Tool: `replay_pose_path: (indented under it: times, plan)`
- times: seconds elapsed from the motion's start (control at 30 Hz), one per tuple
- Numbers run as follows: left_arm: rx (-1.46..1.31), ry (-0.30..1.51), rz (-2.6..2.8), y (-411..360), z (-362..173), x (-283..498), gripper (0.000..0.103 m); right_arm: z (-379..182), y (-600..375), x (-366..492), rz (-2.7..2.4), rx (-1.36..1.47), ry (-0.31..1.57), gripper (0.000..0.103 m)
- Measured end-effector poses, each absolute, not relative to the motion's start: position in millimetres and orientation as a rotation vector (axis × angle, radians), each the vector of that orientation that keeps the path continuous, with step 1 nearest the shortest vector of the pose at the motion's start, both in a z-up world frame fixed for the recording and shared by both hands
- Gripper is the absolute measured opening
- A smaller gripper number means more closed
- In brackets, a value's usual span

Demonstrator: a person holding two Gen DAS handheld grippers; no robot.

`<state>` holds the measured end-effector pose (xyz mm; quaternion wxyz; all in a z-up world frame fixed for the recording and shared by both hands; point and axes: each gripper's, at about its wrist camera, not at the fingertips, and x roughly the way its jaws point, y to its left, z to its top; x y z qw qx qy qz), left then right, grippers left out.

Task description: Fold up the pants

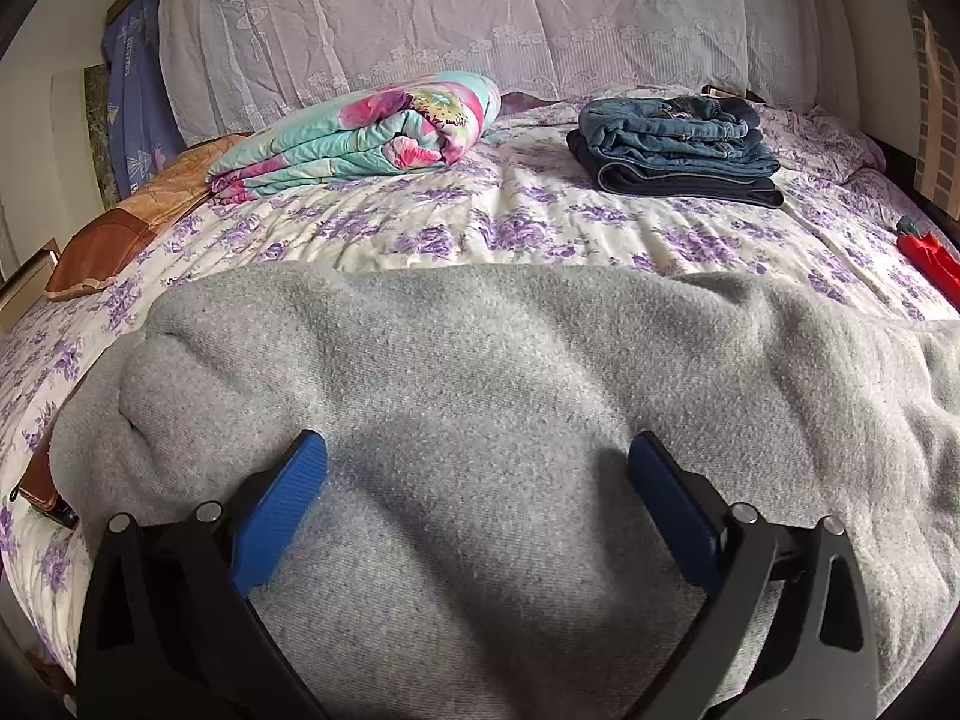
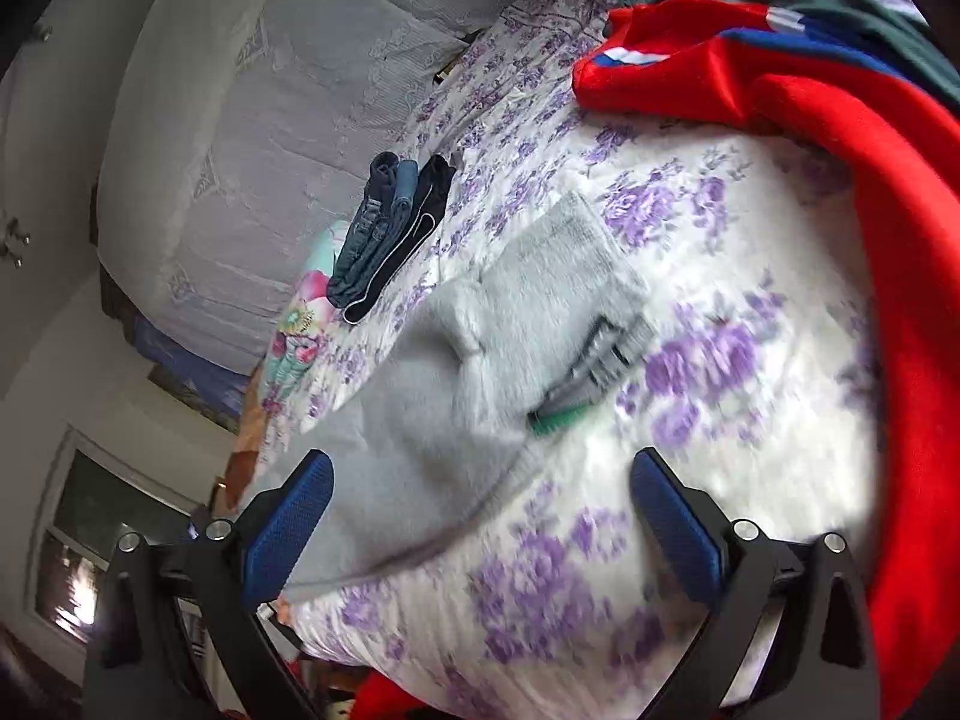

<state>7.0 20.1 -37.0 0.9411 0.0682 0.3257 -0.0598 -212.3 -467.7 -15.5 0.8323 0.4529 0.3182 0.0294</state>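
The grey pants lie spread across the lower half of the left wrist view, on a bed covered with a white sheet printed in purple flowers. The left gripper sits low over the grey fabric with its blue fingers spread wide, and nothing is caught between them; whether the tips touch the cloth I cannot tell. Further up the frame, left of centre, a folded floral quilt in turquoise and pink rests on the sheet, and to the upper right there is a stack of folded jeans, denim on top of a darker pair. A pale lace-covered headboard fills the top. At the left edge lies an orange-brown cushion. In the tilted, slightly blurred right wrist view, the right gripper is also wide open and empty, hovering above the sheet at the lower middle of the frame, with the grey pants running from its left finger up toward the centre; dark stripes and a green tag show at their edge. A red garment sprawls down the right side.
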Motion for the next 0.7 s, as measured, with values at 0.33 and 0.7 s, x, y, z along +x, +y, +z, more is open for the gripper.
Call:
replay_pose_path:
  times: [0.33, 0.7]
  plan:
    - [0.139, 0.663, -0.125, 21, -37, 7, 0.098, -16, -463, -176, -0.079, 0.825, 0.583, 0.076]
    - [0.127, 0.638, -0.205, 29, -36, -6, 0.098, 10, -443, -187, -0.103, 0.653, 0.438, 0.029]
